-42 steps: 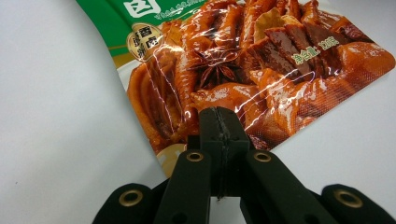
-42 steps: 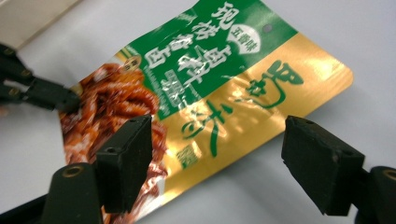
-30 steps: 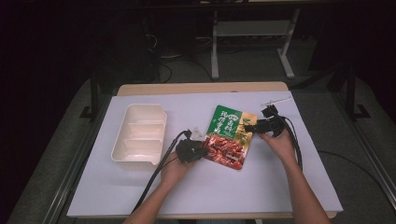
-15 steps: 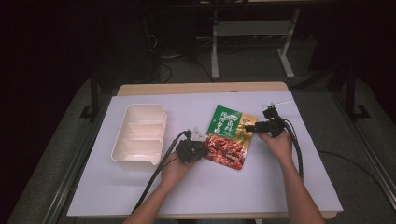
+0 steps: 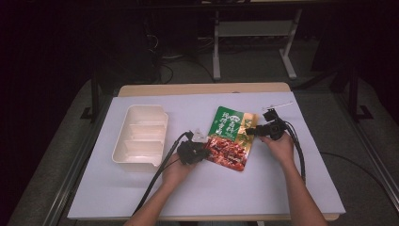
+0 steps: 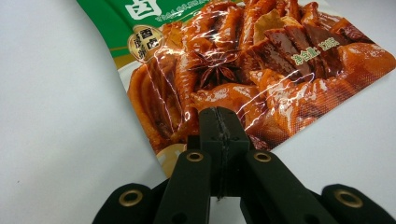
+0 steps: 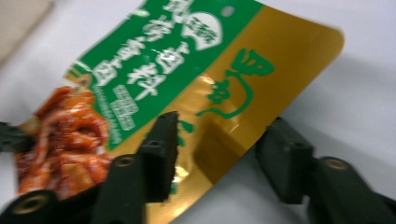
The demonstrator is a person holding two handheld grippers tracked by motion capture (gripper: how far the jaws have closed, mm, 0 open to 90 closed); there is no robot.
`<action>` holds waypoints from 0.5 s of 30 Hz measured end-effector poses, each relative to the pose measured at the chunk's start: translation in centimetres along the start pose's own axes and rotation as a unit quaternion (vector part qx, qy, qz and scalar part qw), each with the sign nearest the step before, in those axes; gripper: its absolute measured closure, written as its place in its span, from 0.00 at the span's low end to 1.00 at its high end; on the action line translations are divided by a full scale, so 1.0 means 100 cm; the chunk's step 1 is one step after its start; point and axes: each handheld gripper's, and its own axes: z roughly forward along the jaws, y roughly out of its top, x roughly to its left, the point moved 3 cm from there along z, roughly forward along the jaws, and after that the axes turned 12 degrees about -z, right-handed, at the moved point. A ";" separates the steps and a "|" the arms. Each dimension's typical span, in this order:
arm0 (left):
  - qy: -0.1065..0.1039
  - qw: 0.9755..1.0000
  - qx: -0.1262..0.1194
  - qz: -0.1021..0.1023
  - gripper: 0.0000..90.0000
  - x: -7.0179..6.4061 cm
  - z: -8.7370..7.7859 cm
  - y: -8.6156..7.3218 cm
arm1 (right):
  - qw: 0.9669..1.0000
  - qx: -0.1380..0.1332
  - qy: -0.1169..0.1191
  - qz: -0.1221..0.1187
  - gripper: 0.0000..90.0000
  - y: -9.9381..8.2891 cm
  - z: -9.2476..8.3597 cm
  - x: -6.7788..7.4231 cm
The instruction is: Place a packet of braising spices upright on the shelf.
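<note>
A food pouch (image 5: 230, 136), green and gold at the top with red-brown food pictured below, lies on the white table (image 5: 211, 197). My left gripper (image 5: 203, 151) is shut on the pouch's lower left edge; in the left gripper view the jaws (image 6: 219, 135) pinch the pouch (image 6: 243, 70) at its rim. My right gripper (image 5: 254, 130) is at the pouch's right edge. Its jaws have just been closing. In the right gripper view the gold edge of the pouch (image 7: 210, 70) lies between the fingertips of the gripper (image 7: 222, 140), with a gap still showing.
A cream divided tray (image 5: 141, 109) stands on the table to the left of the pouch. Cables trail from both grippers toward the table's front edge. A small white scrap (image 5: 277, 104) lies behind the right hand.
The right hand has edged slightly left onto the pouch's right edge. The left hand and the pouch have stayed put.
</note>
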 end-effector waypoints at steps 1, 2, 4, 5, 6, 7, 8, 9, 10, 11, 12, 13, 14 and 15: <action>0.000 1.000 0.000 0.000 1.00 0.000 0.000 0.000 | 1.000 -0.006 0.006 -0.001 0.65 0.000 -0.001 0.001; 0.001 1.000 -0.001 0.000 1.00 0.000 0.000 0.000 | 1.000 -0.010 0.014 -0.001 0.71 0.000 -0.003 0.003; 0.001 1.000 0.000 0.000 1.00 0.000 0.000 0.000 | 1.000 -0.012 0.022 -0.006 0.80 0.001 -0.005 0.007; 0.002 1.000 0.000 0.001 1.00 0.000 0.000 0.000 | 0.999 -0.006 0.033 -0.012 0.86 0.001 -0.003 0.010; 0.002 1.000 0.000 0.001 1.00 0.000 0.000 0.000 | 0.999 -0.006 0.033 -0.012 0.86 0.001 -0.003 0.010; 0.003 1.000 0.000 0.001 1.00 0.000 0.000 0.000 | 0.999 -0.003 0.033 -0.016 0.89 0.001 -0.003 0.011; 0.003 1.000 0.000 0.001 1.00 -0.001 0.000 0.000 | 0.999 -0.001 0.035 -0.023 0.95 0.001 -0.001 0.013; 0.003 1.000 0.000 0.001 1.00 -0.001 0.000 0.000 | 0.999 -0.001 0.035 -0.023 0.95 0.001 -0.001 0.013; 0.003 1.000 0.000 0.001 1.00 -0.001 0.000 0.000 | 0.999 -0.005 0.034 -0.027 0.99 0.003 -0.002 0.015; 0.003 1.000 0.000 0.001 1.00 -0.001 0.000 0.000 | 0.999 -0.013 0.038 -0.029 0.99 0.004 -0.003 0.015; 0.003 1.000 0.000 0.001 1.00 -0.001 0.000 0.000 | 0.999 -0.020 0.043 -0.025 0.99 0.005 -0.005 0.016; 0.004 1.000 0.001 0.002 1.00 -0.001 0.000 0.000 | 0.999 -0.020 0.043 -0.025 0.99 0.005 -0.005 0.016; 0.004 1.000 0.001 0.002 1.00 -0.001 0.000 0.000 | 0.998 -0.031 0.052 -0.024 0.99 0.006 -0.006 0.016; 0.004 1.000 0.001 0.003 1.00 -0.001 0.000 0.000 | 0.997 -0.036 0.059 -0.018 0.95 0.006 -0.006 0.016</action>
